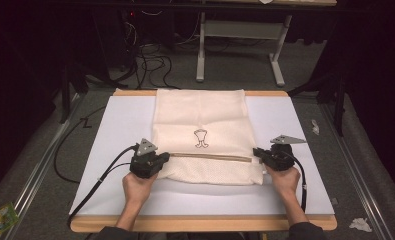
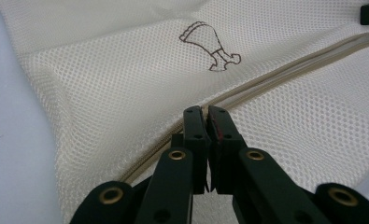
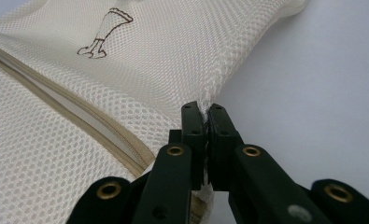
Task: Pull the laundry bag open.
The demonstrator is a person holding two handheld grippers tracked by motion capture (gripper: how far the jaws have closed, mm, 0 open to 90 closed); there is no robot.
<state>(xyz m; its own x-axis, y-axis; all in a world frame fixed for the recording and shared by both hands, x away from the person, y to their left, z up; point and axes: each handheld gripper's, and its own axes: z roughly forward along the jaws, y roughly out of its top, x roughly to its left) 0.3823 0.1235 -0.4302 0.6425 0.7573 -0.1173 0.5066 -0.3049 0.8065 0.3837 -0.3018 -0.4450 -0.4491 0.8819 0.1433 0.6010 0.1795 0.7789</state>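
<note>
Item: cream mesh bag (image 1: 201, 135) with zipper (image 1: 210, 156), lying at the table's (image 1: 110, 130) middle, reaching its far edge. We are pinching its left edge in the left gripper (image 1: 161, 159), jaws closed on mesh, and its right edge in the right gripper (image 1: 258, 153), likewise clamped.

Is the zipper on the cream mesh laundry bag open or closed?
Closed, it seems: the tan zipper runs as one unbroken line across the cream mesh laundry bag, no gap showing.

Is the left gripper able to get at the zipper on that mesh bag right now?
Probably yes: the left gripper is already shut on the mesh bag at the zipper's left end, nothing between them.
</note>
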